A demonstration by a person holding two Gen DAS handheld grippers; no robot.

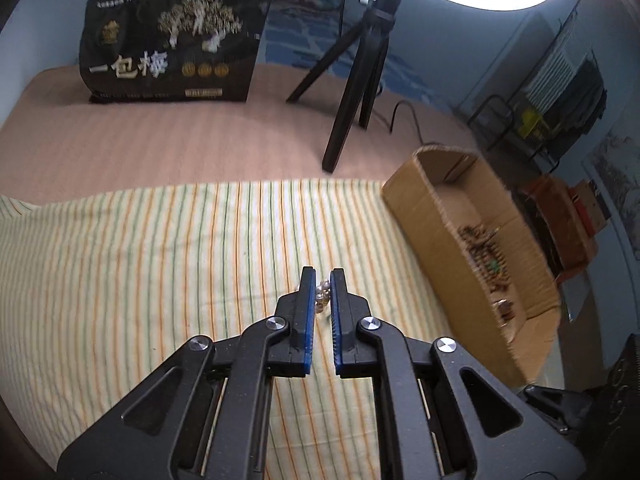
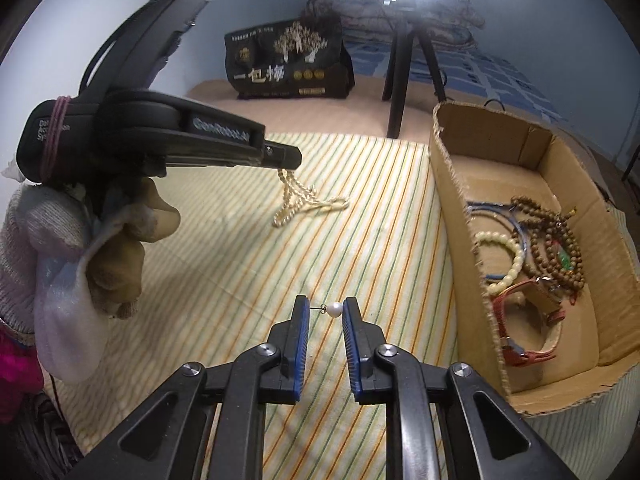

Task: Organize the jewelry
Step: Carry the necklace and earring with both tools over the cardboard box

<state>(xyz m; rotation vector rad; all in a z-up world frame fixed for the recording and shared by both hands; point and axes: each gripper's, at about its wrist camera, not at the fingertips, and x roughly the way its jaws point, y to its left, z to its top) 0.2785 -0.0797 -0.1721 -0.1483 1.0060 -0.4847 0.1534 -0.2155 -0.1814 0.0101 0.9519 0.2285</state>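
My left gripper [image 1: 323,280] is shut on a pearl necklace [image 1: 322,296]; in the right wrist view the left gripper [image 2: 286,164] lifts one end of the necklace [image 2: 300,202] while the rest trails on the striped cloth [image 2: 224,248]. My right gripper [image 2: 325,308] is shut on a pearl stud earring [image 2: 334,309], held just above the cloth. A cardboard box [image 2: 452,208] to the right holds bead bracelets [image 2: 554,240], a cream bracelet [image 2: 508,260] and a red-strapped watch [image 2: 528,320]. The box also shows in the left wrist view [image 1: 424,216].
A black tripod [image 1: 352,92] stands behind the cloth under a bright ring light. A black printed bag [image 1: 172,44] leans at the back of the bed. The person's gloved hand [image 2: 80,256] holds the left gripper at the left.
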